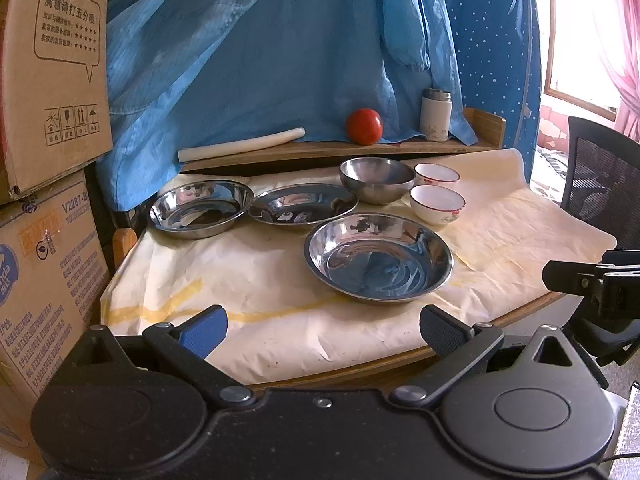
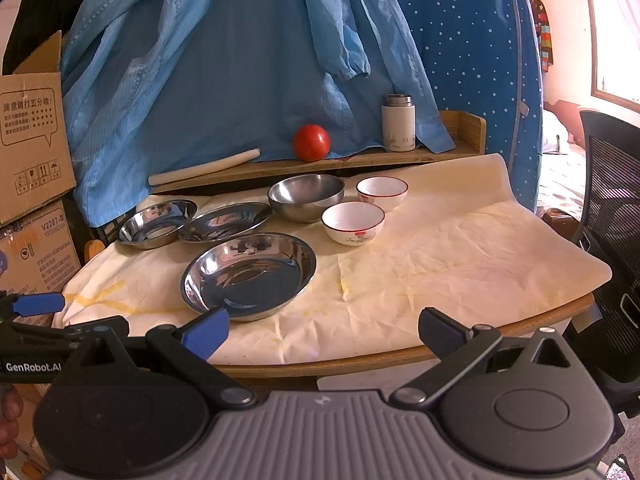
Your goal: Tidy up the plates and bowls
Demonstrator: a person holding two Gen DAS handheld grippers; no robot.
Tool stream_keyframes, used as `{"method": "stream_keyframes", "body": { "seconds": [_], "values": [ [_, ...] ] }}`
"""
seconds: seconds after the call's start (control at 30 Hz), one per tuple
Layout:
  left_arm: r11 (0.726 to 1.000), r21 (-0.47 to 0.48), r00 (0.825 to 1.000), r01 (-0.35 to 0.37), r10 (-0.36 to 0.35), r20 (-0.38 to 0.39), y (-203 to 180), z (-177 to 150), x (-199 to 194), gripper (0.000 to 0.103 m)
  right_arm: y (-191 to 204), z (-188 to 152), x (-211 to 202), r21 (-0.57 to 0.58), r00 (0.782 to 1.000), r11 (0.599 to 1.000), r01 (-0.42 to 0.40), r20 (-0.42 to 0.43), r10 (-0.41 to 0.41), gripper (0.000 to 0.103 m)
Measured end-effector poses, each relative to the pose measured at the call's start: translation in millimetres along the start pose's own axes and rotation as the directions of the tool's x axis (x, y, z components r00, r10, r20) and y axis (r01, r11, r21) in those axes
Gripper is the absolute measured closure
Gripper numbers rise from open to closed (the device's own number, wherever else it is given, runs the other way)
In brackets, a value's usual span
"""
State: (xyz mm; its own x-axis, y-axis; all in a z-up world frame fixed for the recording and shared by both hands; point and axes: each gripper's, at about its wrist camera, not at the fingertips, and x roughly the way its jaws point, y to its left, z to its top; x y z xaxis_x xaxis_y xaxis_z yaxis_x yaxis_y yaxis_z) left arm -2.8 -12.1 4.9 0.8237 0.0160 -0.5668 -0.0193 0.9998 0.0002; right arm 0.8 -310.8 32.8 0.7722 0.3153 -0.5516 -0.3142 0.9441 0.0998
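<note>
While both claws hang spread and empty at the near edge of the table (image 2: 500, 344), the left claw (image 1: 324, 332) and right claw (image 2: 324, 332) face three steel plates, nearest one (image 2: 248, 276) in front, two more (image 2: 158, 222) (image 2: 226, 220) behind it to the left; a steel bowl (image 2: 306, 196) and two white ceramic bowls (image 2: 353, 222) (image 2: 382, 192) sit further back. Steel looks light, stiff, slippery, so pinch a rim; ceramic seems fragile, likewise taken at the rim, gently
</note>
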Motion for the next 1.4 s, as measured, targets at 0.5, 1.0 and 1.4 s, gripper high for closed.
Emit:
{"method": "stream_keyframes", "body": {
  "seconds": [0.5,1.0,1.4],
  "values": [
    [1.0,0.004,1.0,0.001,-0.001,0.002,-3.0,-0.9,-1.4,0.001,-0.5,-1.8,-1.2,0.004,1.0,1.0,0.0,0.001,0.0,0.0],
    [1.0,0.004,1.0,0.001,-0.001,0.001,-3.8,-1.3,-1.6,0.001,-0.5,-1.3,-1.3,0.003,1.0,1.0,0.0,0.002,0.0,0.0],
    [1.0,0.005,1.0,0.002,-0.002,0.002,-3.8,-2.2,-1.9,0.001,0.5,-1.2,0.3,0.003,1.0,1.0,-0.001,0.002,0.001,0.0]
  ]
}}
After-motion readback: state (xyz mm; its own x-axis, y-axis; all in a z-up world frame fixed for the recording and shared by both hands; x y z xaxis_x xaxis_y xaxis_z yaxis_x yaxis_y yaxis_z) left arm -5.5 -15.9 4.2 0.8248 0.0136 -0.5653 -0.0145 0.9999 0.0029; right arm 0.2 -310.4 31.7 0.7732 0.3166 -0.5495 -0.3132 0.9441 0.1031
